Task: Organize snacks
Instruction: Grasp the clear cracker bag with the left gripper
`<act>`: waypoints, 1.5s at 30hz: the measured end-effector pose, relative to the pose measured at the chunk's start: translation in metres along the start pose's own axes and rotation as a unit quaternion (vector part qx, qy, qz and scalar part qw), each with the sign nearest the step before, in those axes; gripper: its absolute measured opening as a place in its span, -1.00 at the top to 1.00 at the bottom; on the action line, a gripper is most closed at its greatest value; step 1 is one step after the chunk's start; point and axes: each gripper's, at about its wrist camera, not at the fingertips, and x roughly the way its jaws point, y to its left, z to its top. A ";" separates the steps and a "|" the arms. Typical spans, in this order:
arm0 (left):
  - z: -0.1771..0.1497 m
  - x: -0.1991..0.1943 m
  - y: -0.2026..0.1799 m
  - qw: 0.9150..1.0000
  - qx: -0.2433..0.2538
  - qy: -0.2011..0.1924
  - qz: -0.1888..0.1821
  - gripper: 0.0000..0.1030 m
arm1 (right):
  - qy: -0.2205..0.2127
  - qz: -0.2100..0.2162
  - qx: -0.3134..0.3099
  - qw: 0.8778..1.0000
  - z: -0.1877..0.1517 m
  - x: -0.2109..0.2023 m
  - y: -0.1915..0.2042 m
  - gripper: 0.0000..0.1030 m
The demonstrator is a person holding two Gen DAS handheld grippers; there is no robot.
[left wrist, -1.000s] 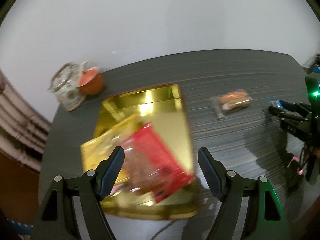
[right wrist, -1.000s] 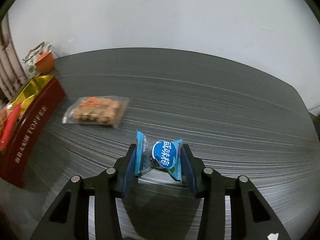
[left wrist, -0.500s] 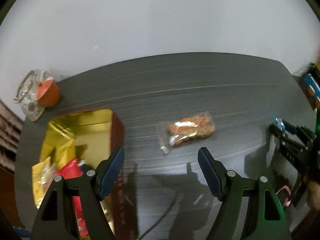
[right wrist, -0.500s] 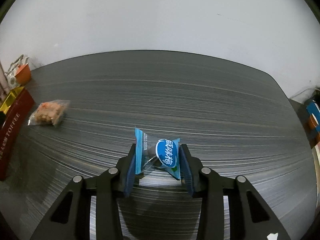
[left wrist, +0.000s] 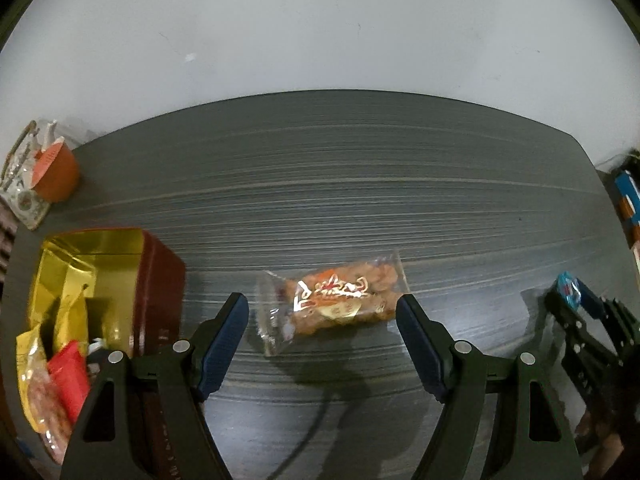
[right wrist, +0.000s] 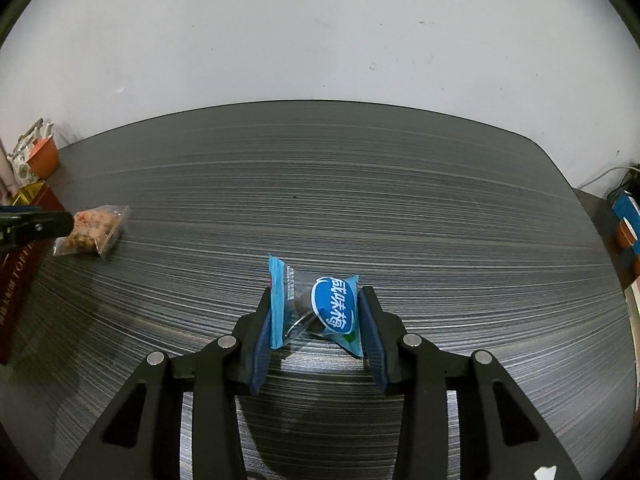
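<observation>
While my left gripper (left wrist: 322,326) hangs with jaws spread, nothing between pads, clear cracker packet (left wrist: 332,300) lies flat on grey table (left wrist: 360,184), frame centre, just beyond fingertips. Judged light, crinkly, slippery film; contents brittle. Take across short width, mid-body, gentle squeeze. My right gripper (right wrist: 316,320) clenched on blue candy sachet (right wrist: 320,306), lower centre; soft, weightless. Red box (left wrist: 160,280), gold-lined, lower left: holds yellow and red packets (left wrist: 52,372), room left.

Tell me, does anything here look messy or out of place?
Only one thing: a clear snack packet lies loose and askew on the dark table, outside the red box that holds other snacks. Nothing looks spilled or damaged.
</observation>
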 end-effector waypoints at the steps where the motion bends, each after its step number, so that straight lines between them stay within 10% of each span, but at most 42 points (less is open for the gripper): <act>1: 0.002 0.003 -0.002 1.000 0.003 0.003 -0.001 -0.50 | 0.000 0.001 0.000 1.000 0.000 -0.001 0.000 0.27; 18: 0.011 0.044 -0.010 1.000 -0.011 0.018 0.004 -0.88 | 0.000 0.001 0.002 1.000 0.000 -0.005 -0.001 0.23; 45: -0.043 0.019 -0.006 1.000 -0.006 0.011 -0.004 -0.45 | 0.000 -0.001 0.001 1.000 -0.001 -0.003 -0.003 0.23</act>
